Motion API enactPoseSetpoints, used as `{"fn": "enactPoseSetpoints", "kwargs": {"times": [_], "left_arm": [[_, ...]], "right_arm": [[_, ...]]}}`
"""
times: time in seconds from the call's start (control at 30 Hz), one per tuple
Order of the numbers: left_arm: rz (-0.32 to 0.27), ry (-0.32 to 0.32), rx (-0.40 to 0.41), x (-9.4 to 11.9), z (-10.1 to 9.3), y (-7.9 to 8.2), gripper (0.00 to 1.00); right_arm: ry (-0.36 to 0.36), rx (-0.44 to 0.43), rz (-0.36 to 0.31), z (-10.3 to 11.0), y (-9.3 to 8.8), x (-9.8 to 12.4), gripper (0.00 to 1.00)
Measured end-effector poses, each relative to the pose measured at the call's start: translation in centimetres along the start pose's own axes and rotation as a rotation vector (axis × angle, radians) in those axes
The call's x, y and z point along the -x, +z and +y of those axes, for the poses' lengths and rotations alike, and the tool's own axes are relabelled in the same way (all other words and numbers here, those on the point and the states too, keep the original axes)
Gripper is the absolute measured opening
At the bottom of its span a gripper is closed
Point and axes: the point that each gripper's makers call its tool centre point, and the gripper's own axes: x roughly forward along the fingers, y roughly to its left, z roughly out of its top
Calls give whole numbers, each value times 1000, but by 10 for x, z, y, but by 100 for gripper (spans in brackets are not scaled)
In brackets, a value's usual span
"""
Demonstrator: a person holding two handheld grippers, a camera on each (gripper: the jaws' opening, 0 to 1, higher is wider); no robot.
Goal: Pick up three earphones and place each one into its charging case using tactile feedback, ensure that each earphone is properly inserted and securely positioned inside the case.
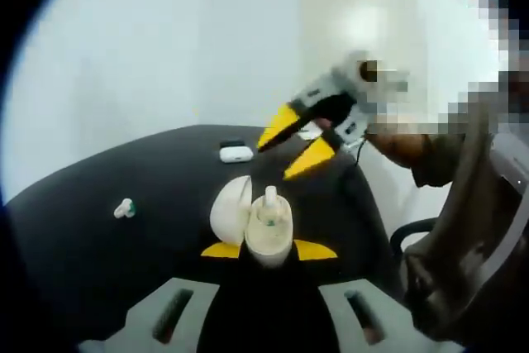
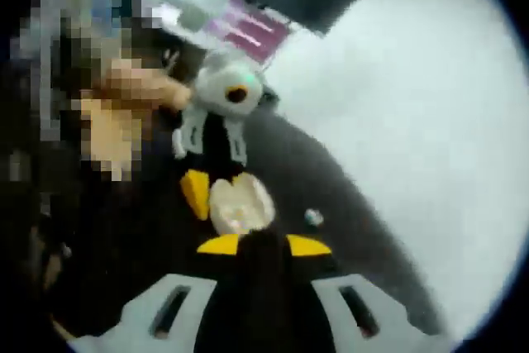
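My left gripper (image 1: 269,250) is shut on an open white charging case (image 1: 269,237), whose lid (image 1: 230,209) is swung to the left. A white earphone (image 1: 269,202) stands stem-up in the case. My right gripper (image 1: 274,163) hangs open just above and behind the case, with nothing between its yellow fingers. A loose earphone (image 1: 124,208) lies on the black table (image 1: 99,245) to the left. In the right gripper view, my own jaws (image 2: 263,245) stand apart in front of the same open case (image 2: 240,204), and the loose earphone (image 2: 313,217) lies to its right.
A closed white case (image 1: 235,153) sits on the table behind the held one, near the far edge. A black office chair (image 1: 463,245) stands off the table's right side. A person's hand (image 2: 136,88) holds the left gripper. White wall behind.
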Motion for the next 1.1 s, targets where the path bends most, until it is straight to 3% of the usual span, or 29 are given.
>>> {"fn": "enactPoseSetpoints", "kwargs": {"times": [0.07, 0.1, 0.17, 0.23, 0.33, 0.37, 0.43, 0.57, 0.73, 0.8, 0.9, 0.97, 1.1], "left_arm": [[0, 0, -4, 0, 0, 0, 18], [-1, -2, -5, 0, 0, 0, 18], [-2, -5, -8, -1, 0, 0, 18], [-6, -11, -31, -1, -1, 0, 18], [-4, -14, -45, -1, -1, -1, 19], [-4, -13, -37, -1, -1, -1, 19], [-5, -12, -33, -2, -1, -1, 20], [-9, 1, -46, -4, 0, 1, 22], [-15, 23, -71, 1, 5, 2, 27], [-10, 30, -82, 9, 9, 4, 24], [-41, 18, 15, 30, 12, 11, 24], [-36, 87, 34, 46, 30, 10, 24], [50, 277, -38, 66, 80, 7, 23]], "right_arm": [[138, -148, -82, 7, -3, -11, 27], [193, -172, -100, 10, -3, -16, 29], [190, -165, -120, 1, 0, -24, 30], [261, -138, -160, 6, 10, -34, 30], [377, -195, -188, 18, 16, -42, 25], [371, -233, -216, 15, 21, -42, 23], [363, -225, -233, 15, 19, -40, 23], [346, -185, -242, 19, 20, -37, 22], [341, -223, -241, 17, 19, -36, 22], [333, -232, -242, 13, 18, -35, 22], [333, -246, -241, 12, 17, -35, 22], [333, -250, -240, 12, 17, -36, 22], [340, -286, -235, 11, 16, -37, 22]]}}
